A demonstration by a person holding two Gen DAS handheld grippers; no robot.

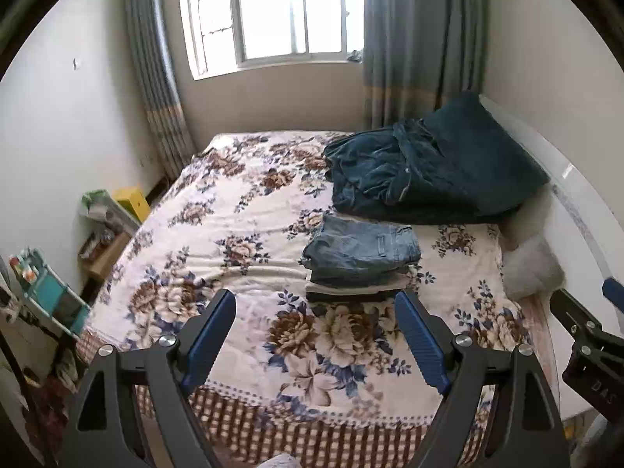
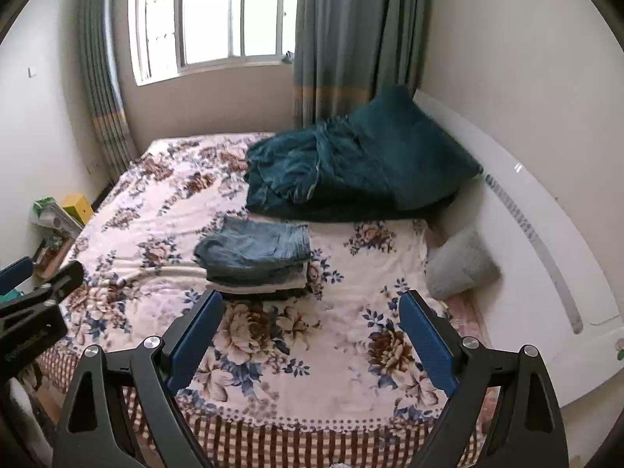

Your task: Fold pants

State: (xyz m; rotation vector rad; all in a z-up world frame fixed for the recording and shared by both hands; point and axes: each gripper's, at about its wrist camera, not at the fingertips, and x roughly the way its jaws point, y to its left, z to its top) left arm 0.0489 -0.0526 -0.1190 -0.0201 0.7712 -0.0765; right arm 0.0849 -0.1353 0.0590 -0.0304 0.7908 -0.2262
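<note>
Under the folded jeans (image 1: 360, 249), hidden layers; both tongs (image 1: 316, 304) (image 2: 310, 306) spread.

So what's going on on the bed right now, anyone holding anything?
Nothing is held. The left gripper and right gripper both hover open above the floral blanket. A stack of folded pants, light jeans on top, sits ahead of them. Behind it, dark jeans lie rumpled and unfolded against a teal pillow.

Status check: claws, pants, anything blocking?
Left claw open, empty; right claw open, empty. Folded stack on bed; crumpled dark pants behind it, untouched. Path clear.
</note>
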